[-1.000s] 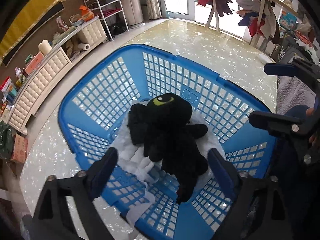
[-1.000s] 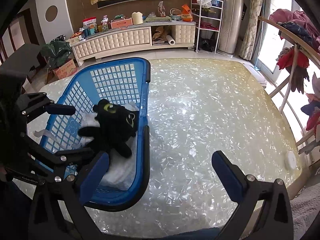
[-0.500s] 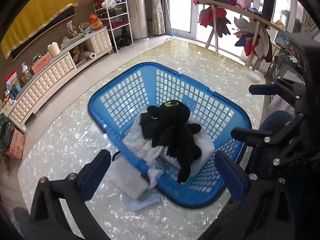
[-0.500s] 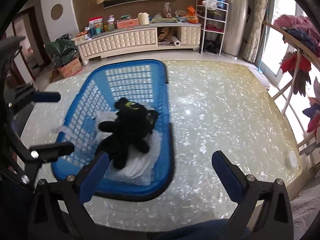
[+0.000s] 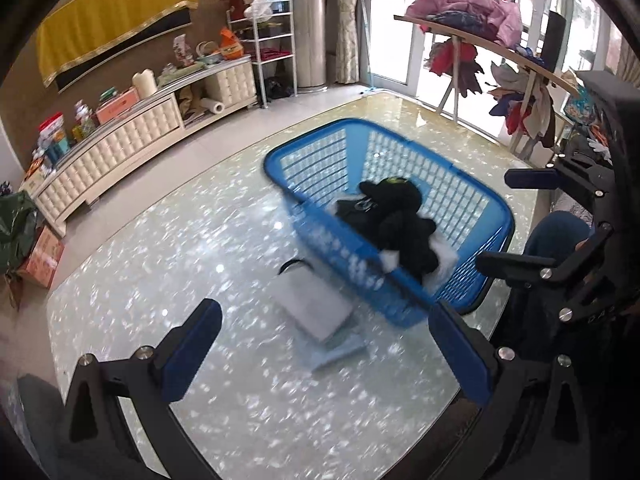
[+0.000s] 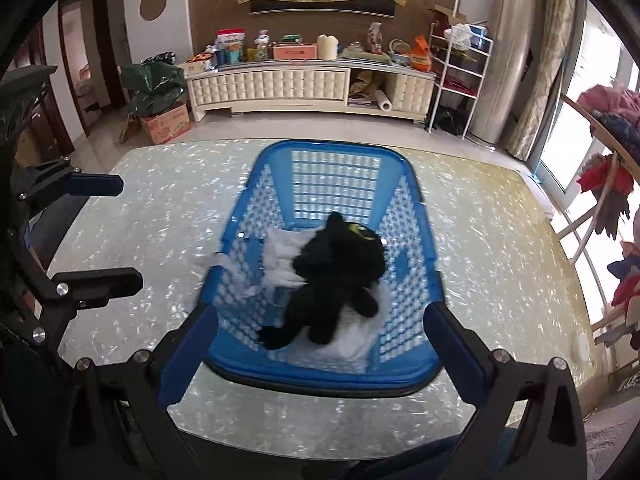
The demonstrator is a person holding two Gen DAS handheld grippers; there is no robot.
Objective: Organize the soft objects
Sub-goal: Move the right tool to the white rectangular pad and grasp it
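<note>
A blue plastic basket (image 5: 316, 148) (image 6: 416, 372) stands on the glossy pearl-patterned table. Inside it a black plush toy (image 5: 394, 220) (image 6: 336, 280) with yellow eyes lies on a white fluffy cloth (image 6: 280, 256) (image 5: 444, 256). A folded grey-and-light-blue cloth (image 5: 316, 312) lies on the table beside the basket. My left gripper (image 5: 328, 356) is open, held back above the table near the folded cloth. My right gripper (image 6: 320, 356) is open, its fingers framing the basket's near end from above. Neither holds anything.
A white tufted cabinet (image 6: 272, 84) crowded with boxes and bottles runs along the far wall. A rack of hanging clothes (image 5: 480, 40) stands by the windows. The bare table surface (image 5: 160, 264) spreads left of the basket. A person's blue-trousered knee (image 5: 556, 236) shows at the right.
Both grippers have pulled up and back from the basket. The left view has swung left, bringing the folded cloth into sight. The right view now centres on the basket.
</note>
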